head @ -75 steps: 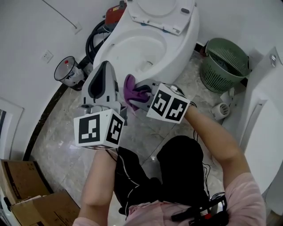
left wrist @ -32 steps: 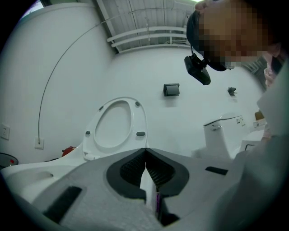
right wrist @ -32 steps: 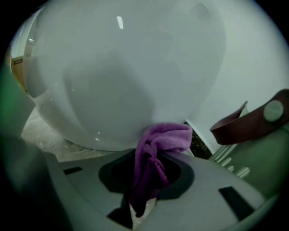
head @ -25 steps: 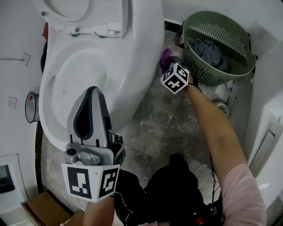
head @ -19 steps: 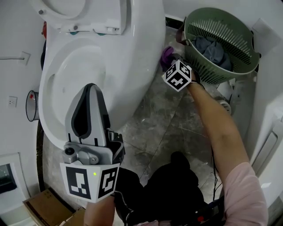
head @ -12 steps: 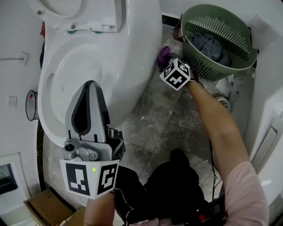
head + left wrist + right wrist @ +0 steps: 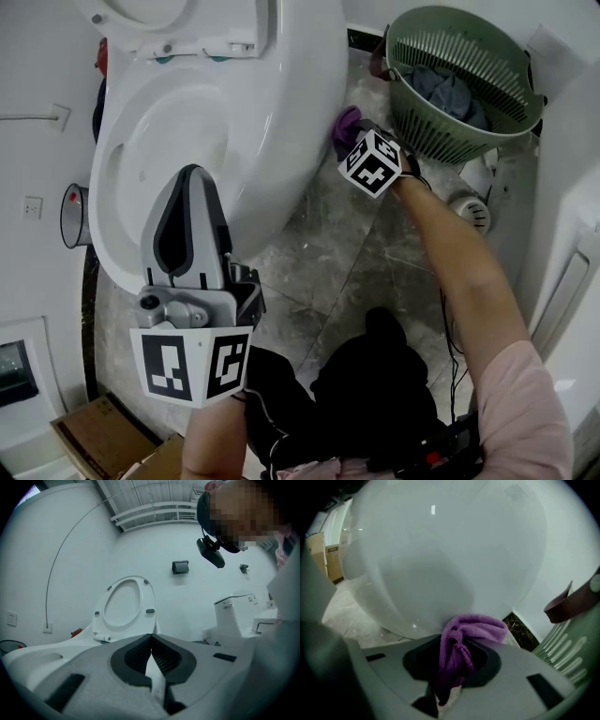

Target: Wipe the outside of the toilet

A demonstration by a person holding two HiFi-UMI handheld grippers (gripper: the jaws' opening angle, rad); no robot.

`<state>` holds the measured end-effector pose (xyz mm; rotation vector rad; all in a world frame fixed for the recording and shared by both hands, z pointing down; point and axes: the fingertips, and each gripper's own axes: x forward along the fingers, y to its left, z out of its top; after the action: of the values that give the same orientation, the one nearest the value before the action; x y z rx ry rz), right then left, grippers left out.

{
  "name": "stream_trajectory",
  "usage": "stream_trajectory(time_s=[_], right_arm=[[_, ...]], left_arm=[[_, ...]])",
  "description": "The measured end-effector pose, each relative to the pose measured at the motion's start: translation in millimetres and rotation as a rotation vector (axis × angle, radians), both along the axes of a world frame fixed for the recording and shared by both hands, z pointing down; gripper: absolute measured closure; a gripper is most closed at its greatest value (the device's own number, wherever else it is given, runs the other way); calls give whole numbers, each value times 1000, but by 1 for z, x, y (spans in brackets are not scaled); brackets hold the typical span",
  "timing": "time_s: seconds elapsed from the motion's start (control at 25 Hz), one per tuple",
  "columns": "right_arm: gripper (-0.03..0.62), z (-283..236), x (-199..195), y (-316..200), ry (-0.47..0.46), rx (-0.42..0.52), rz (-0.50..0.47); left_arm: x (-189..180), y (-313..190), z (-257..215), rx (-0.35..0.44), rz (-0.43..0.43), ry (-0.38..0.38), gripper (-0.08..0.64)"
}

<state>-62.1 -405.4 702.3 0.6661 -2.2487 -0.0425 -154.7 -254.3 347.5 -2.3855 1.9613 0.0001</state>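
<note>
Narrow gap between toilet and green basket; open marble floor in front of both.

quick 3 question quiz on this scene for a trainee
1. True or false: the right gripper holds a cloth.
2. In the head view, on which side of the toilet is the basket? A) left B) right C) in front, nearer the person
3. Fill in: the left gripper has its jaws ____, with nothing between them.
Key: 1 true; 2 B; 3 shut.
</note>
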Motion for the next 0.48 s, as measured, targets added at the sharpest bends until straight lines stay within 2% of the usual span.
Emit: stream_trajectory(time_s=[0.48], right_arm=[[497, -1, -17, 44, -10, -30, -40]], left_arm=[[-13, 22, -4, 9, -12, 2, 551]])
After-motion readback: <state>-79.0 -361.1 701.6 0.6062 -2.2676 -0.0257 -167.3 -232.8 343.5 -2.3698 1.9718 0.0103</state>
